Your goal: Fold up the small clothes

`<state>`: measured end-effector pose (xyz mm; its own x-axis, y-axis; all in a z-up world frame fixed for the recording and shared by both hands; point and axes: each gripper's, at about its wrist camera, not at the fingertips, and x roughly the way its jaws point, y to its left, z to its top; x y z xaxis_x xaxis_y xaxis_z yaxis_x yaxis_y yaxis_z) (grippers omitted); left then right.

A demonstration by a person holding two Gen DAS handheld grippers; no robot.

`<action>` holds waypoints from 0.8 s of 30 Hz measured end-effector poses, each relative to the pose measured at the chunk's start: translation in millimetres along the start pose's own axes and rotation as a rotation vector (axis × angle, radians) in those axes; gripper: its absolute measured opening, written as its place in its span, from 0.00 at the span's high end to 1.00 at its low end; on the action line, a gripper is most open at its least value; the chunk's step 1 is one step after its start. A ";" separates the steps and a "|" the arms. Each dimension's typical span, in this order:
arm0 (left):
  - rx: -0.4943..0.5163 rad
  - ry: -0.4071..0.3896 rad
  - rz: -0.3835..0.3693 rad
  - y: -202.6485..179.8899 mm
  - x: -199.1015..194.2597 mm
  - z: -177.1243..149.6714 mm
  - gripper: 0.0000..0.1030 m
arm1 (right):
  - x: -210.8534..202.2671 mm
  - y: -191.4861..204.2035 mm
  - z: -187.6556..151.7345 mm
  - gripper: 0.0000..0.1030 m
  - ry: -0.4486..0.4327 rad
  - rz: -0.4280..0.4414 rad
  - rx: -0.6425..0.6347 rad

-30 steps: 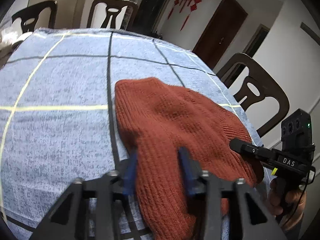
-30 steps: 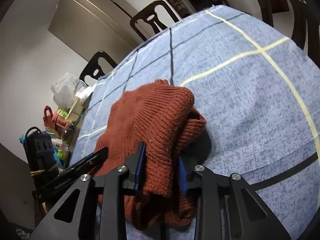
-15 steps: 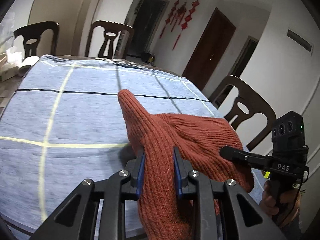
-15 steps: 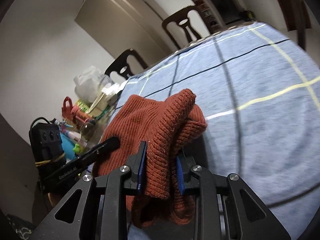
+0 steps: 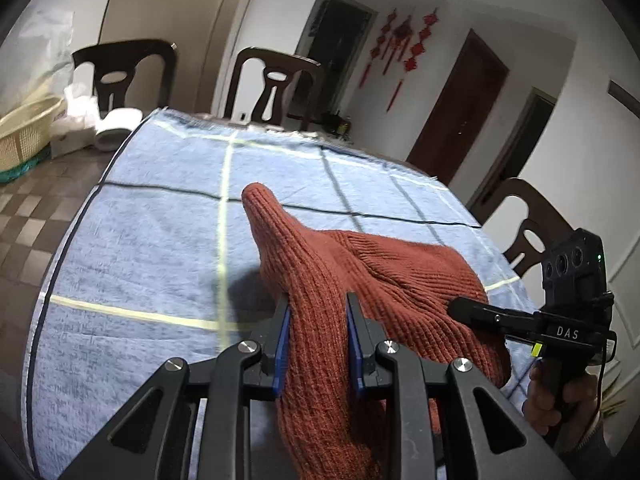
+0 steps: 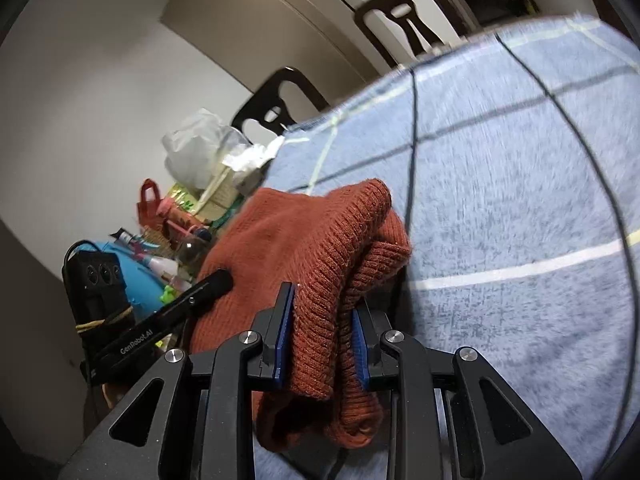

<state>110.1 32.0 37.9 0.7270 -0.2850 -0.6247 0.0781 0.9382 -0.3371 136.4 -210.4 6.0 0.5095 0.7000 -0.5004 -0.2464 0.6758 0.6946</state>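
Observation:
A rust-red knitted garment (image 5: 384, 276) hangs lifted off the blue checked tablecloth (image 5: 152, 224), stretched between both grippers. My left gripper (image 5: 318, 312) is shut on a bunched fold of it, blue pads pressing the knit. The right gripper (image 5: 460, 304) shows at the right of the left wrist view, held by a hand (image 5: 544, 400). In the right wrist view my right gripper (image 6: 322, 308) is shut on a thick ribbed edge of the garment (image 6: 304, 240). The left gripper (image 6: 218, 280) reaches into the cloth from the left there.
Dark wooden chairs (image 5: 276, 80) stand around the table, one at the right (image 5: 528, 228). A woven basket (image 5: 24, 132) and white paper rolls (image 5: 116, 124) sit at the far left. Bags and bottles (image 6: 188, 200) crowd the table's left end in the right wrist view.
The left gripper closed on the garment, and both grippers raised it off the tablecloth and drew back; the cloth now hangs bunched where it lay flat.

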 end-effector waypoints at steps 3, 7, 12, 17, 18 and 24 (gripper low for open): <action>-0.026 0.057 0.028 12.7 18.6 -9.9 0.73 | 13.8 -17.8 -9.6 0.70 0.043 -0.073 0.045; -0.029 0.046 0.049 16.1 7.9 -19.4 0.70 | -7.3 -17.7 -15.5 0.67 0.005 -0.103 0.035; -0.036 -0.034 0.057 12.2 -16.2 -10.5 0.71 | -31.5 2.3 -5.2 0.67 -0.077 -0.230 -0.076; 0.003 -0.011 0.037 2.5 3.9 4.5 0.71 | -0.8 10.8 11.7 0.67 -0.022 -0.231 -0.143; 0.000 0.014 0.044 3.2 13.2 4.0 0.71 | 9.7 7.2 13.0 0.67 0.002 -0.250 -0.153; 0.018 0.048 0.088 3.0 24.3 -7.8 0.71 | 17.4 8.9 10.0 0.67 0.022 -0.303 -0.196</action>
<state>122.7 26.4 16.3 0.6984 -0.2102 -0.6841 0.0285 0.9633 -0.2669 151.3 -194.4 8.6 0.5661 0.4649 -0.6808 -0.2418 0.8831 0.4021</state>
